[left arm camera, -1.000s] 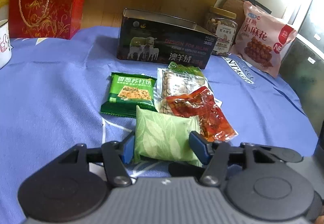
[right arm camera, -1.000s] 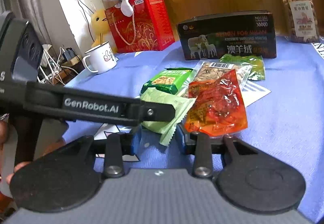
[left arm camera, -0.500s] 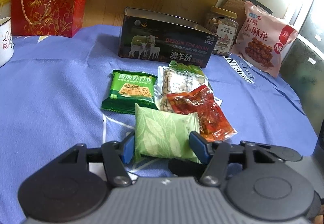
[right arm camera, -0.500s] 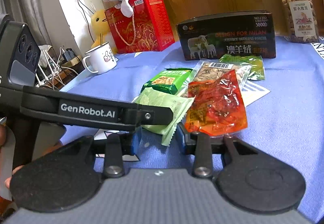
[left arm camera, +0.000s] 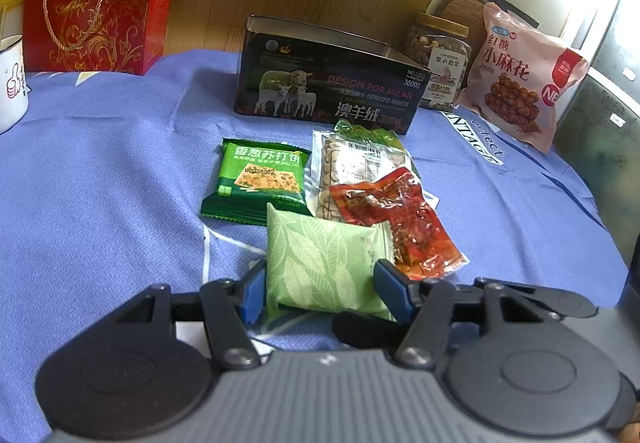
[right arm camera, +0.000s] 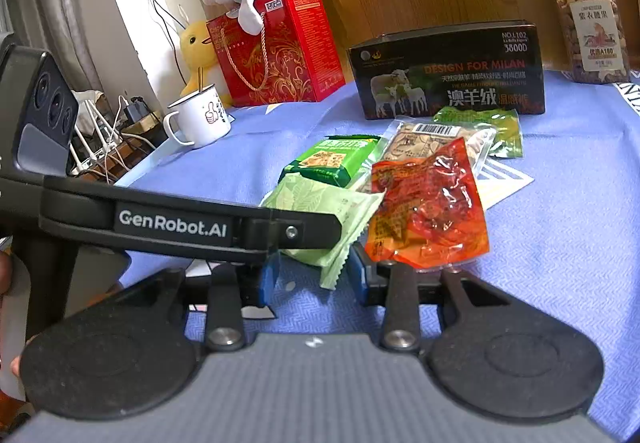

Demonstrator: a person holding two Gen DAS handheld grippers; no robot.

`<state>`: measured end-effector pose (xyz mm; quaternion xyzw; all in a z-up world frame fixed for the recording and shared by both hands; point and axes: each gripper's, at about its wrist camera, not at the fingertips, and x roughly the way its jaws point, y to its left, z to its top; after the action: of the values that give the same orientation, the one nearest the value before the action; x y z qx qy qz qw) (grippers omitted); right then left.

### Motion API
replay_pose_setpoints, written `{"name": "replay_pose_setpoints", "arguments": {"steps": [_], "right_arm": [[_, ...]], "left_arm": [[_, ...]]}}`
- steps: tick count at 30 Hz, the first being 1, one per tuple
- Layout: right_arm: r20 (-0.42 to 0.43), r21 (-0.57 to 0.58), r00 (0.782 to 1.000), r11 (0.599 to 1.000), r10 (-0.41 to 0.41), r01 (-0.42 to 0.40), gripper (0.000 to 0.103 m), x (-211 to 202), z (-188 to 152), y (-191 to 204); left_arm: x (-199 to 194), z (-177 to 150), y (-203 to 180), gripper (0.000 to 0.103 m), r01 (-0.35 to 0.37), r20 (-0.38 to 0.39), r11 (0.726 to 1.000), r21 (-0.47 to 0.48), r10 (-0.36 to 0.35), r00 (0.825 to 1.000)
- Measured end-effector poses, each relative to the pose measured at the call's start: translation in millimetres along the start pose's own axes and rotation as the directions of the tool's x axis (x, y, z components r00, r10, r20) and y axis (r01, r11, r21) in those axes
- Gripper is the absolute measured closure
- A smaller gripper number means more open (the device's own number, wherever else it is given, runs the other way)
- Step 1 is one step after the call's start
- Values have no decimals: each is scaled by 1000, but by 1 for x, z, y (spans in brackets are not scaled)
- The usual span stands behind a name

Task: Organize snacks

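Observation:
A light green leaf-print packet (left arm camera: 316,251) sits between the blue pads of my left gripper (left arm camera: 320,271), which is shut on it. In the right wrist view that packet (right arm camera: 320,199) hangs just above the blue cloth, under the left gripper's finger (right arm camera: 304,229). My right gripper (right arm camera: 314,277) is open low over the cloth, and the packet's crimped edge dangles above its gap without touching the pads. Behind lie a red packet (left arm camera: 400,227), a green biscuit packet (left arm camera: 260,175) and a clear nut packet (left arm camera: 356,167). An open dark tin (left arm camera: 328,91) stands beyond them.
A red gift box (left arm camera: 96,3) and a white mug (right arm camera: 200,117) stand at the back left. A nut jar (left arm camera: 440,63) and a pink snack bag (left arm camera: 520,75) are at the back right. Cables and a rack lie off the left table edge.
Both grippers keep their grip and place. The left gripper with the packet has shifted only very slightly in the right wrist view.

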<state>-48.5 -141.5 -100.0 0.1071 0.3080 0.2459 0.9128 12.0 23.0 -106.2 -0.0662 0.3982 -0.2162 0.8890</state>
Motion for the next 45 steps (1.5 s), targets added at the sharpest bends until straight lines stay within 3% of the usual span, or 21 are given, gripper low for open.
{"name": "replay_pose_setpoints", "arguments": {"steps": [45], "right_arm": [[0, 1, 1000, 1000, 1, -1, 62, 0, 0, 1]], "left_arm": [[1, 1, -3, 44, -4, -2, 1000, 10, 4, 1000]]}}
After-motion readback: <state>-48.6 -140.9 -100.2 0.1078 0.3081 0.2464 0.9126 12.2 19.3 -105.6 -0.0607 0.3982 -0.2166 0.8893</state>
